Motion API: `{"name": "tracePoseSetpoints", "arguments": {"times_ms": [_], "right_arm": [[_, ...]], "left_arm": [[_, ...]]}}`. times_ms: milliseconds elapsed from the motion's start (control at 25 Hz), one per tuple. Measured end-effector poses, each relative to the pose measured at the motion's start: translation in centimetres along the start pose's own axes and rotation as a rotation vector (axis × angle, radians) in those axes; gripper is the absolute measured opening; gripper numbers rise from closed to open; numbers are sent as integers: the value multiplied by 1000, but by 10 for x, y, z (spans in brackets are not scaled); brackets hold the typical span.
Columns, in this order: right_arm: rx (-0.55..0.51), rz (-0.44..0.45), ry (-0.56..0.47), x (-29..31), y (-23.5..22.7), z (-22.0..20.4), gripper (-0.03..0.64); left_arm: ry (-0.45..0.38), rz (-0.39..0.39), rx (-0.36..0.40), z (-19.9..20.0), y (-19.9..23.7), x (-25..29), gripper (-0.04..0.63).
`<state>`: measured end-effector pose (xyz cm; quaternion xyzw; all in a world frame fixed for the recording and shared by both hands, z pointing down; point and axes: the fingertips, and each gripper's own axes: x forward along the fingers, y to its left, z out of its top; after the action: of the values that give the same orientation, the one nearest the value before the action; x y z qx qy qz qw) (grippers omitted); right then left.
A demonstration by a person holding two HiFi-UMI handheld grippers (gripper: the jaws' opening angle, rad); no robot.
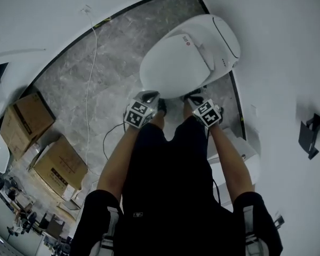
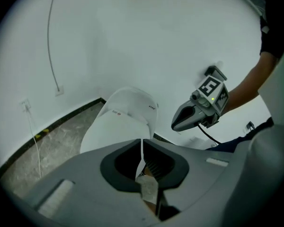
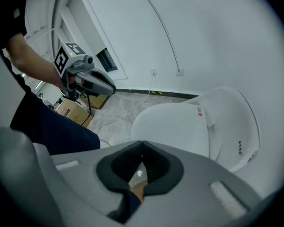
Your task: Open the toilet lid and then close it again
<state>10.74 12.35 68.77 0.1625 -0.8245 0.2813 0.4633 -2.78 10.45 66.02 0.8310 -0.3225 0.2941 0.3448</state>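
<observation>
- Toilet [image 1: 226,41]: white, backed against the white wall [image 1: 277,63], standing at the far edge of the grey marbled floor [image 1: 96,79].
- Toilet lid [image 1: 176,68]: down flat over the bowl, closed. There is a small red mark [image 1: 188,42] near its hinge end.
- Left gripper [image 1: 148,96]: held in the air over the front edge of the lid, pointing down and forward. Its own view shows the jaws clenched tip to tip with nothing between them. It is not touching the lid.
- Right gripper [image 1: 193,96]: beside the left one, also above the lid's near edge and clear of it. Its own view shows the jaw tips meeting, empty.
- Both grippers sit close together, marker cubes [image 1: 138,114] facing up, with the person's bare forearms behind them.
- In each gripper view the other gripper shows off to the side, raised above the toilet.
- White cable [image 1: 90,89]: runs from a wall socket down across the floor, left of the toilet.
- Two cardboard boxes [image 1: 58,164]: on the floor, far left, well apart from the toilet.
</observation>
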Motion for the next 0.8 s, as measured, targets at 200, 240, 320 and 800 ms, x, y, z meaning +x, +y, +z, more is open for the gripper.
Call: {"name": "tracePoseSetpoints", "arguments": {"times_ms": [200, 240, 320, 800], "right_arm": [[-25, -11, -78, -33, 24, 28, 3], [-33, -17, -90, -39, 31, 32, 3], [-36, -35, -129, -51, 41, 43, 3], [-45, -128, -297, -119, 46, 81, 3]], "left_arm": [[-53, -22, 206, 47, -39, -39, 21], [-62, -29, 234, 52, -45, -47, 21], [-90, -42, 274, 63, -56, -64, 21], [-231, -22, 276, 103, -60, -118, 21]]}}
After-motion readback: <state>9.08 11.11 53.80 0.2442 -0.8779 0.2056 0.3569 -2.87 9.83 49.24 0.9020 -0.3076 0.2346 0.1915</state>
